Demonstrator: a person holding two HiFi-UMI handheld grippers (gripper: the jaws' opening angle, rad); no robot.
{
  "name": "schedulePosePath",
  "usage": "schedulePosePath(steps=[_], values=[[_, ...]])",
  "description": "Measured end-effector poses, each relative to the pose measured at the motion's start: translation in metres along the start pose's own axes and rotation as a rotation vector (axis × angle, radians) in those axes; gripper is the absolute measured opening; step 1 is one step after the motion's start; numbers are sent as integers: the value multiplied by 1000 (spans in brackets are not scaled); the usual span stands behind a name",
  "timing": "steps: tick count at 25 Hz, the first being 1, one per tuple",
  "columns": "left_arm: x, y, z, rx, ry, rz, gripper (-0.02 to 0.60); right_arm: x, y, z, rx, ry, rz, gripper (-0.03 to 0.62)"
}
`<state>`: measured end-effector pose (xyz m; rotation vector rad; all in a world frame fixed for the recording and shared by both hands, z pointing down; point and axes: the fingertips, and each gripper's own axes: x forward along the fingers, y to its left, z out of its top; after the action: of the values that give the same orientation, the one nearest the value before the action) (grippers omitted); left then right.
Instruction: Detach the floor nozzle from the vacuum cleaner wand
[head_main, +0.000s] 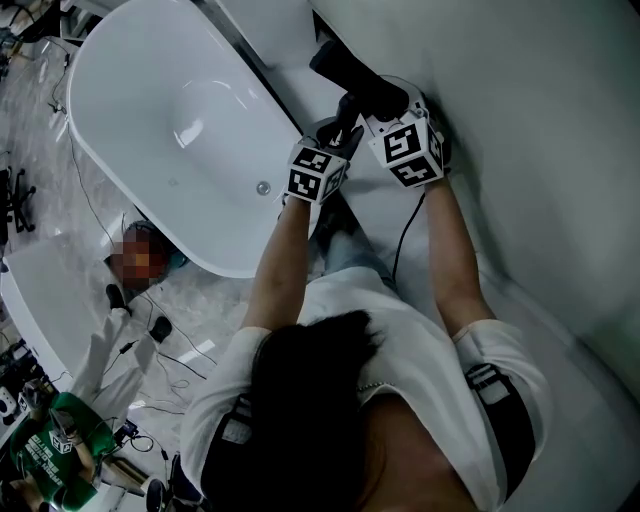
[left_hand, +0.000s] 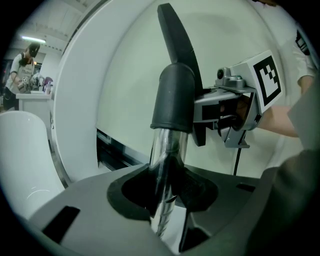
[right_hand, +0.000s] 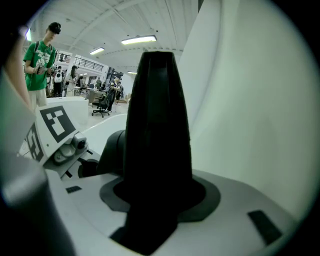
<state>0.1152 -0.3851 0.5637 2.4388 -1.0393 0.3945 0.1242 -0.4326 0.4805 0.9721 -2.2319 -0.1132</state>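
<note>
— White wall (head_main: 540, 120) on the right, freestanding white bathtub (head_main: 170, 120) on pale marbled floor (head_main: 200, 300) to the left
— Left gripper (left_hand: 166, 210)?
— Clamped on the chrome wand (left_hand: 165, 160) with fingers drawn fairly narrow, just below the black collar (left_hand: 173, 97)
— Right gripper (right_hand: 152, 215)?
— Gripping the tapered black floor nozzle (right_hand: 157, 125) with fingers set wider, just beyond that collar
— Nozzle off yet?
— No, rising straight out of the collar, held up between bathtub and wall, both grippers close together
</note>
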Motion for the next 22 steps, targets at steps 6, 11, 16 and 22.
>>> schedulePosePath(steps=[6, 11, 16, 22], values=[[-1, -4, 0, 22, -21, 8, 133, -1, 1, 2, -54, 17, 46, 212], [0, -1, 2, -11, -17, 6, 133, -1, -2, 5, -58, 41, 18, 212], [1, 7, 8, -60, -12, 34, 138, -3, -10, 10, -34, 47, -81, 211], [-1, 4, 6, -51, -15, 33, 140, -7, -7, 9, -38, 56, -78, 210]])
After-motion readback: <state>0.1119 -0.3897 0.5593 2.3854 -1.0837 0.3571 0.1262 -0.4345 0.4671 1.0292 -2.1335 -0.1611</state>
